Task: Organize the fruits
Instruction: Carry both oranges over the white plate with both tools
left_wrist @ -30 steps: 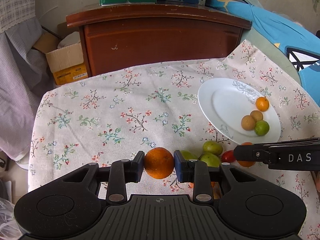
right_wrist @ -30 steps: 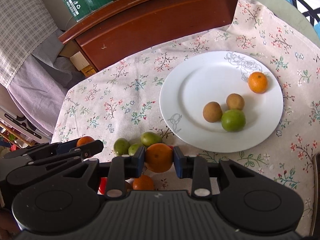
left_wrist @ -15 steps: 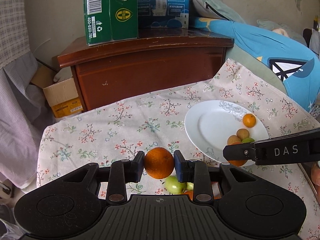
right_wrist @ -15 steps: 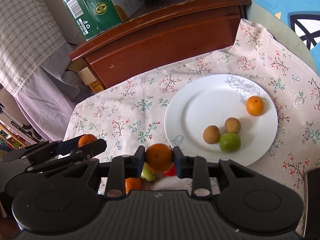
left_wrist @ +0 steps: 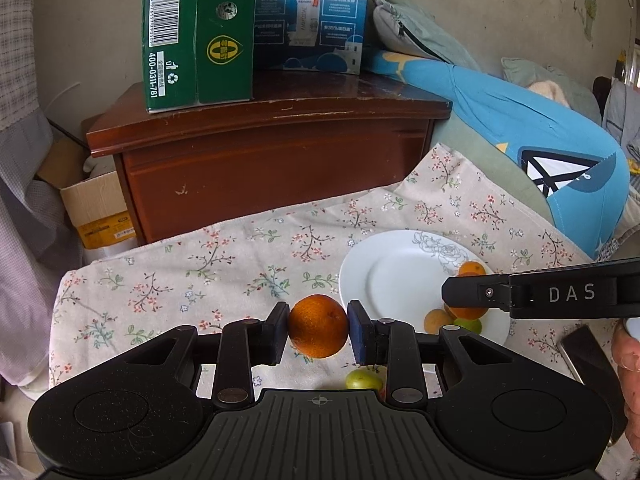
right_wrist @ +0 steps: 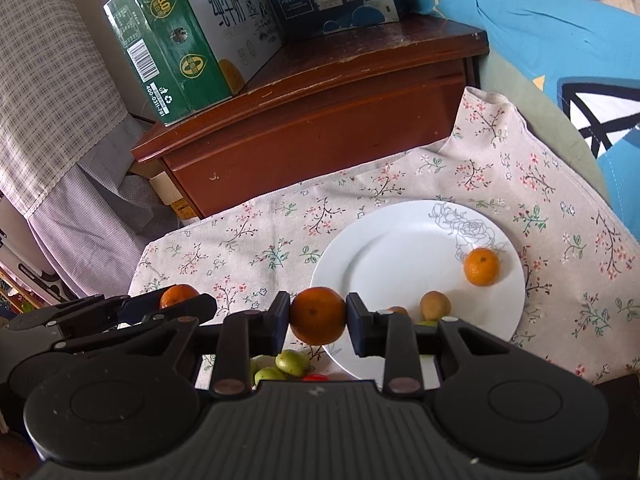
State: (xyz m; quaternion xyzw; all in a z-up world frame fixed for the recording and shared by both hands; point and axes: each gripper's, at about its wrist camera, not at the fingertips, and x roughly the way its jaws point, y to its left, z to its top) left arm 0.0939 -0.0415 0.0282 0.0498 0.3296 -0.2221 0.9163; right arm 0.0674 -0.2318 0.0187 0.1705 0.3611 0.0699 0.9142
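My left gripper [left_wrist: 318,326] is shut on an orange [left_wrist: 318,326] and holds it above the floral cloth, left of the white plate [left_wrist: 392,276]. My right gripper [right_wrist: 318,320] is shut on another orange [right_wrist: 318,320] over the plate's near left rim [right_wrist: 384,248]. On the plate lie a small orange [right_wrist: 482,266], a brown fruit [right_wrist: 435,305] and a partly hidden green one [left_wrist: 469,325]. Green fruits [right_wrist: 291,362] and a red one [right_wrist: 314,377] lie on the cloth below the right gripper. The right gripper's side [left_wrist: 540,294] crosses the left wrist view.
A brown wooden cabinet [left_wrist: 276,152] stands behind the table with a green carton [left_wrist: 192,36] and a blue carton [left_wrist: 310,20] on top. A blue cushion [left_wrist: 532,128] lies at the right. A cardboard box [left_wrist: 98,208] sits at the left on the floor.
Both grippers have risen and tilted up with their oranges; the right one has moved over the plate's near rim. The loose fruits on the cloth have slipped mostly under the grippers' bodies.
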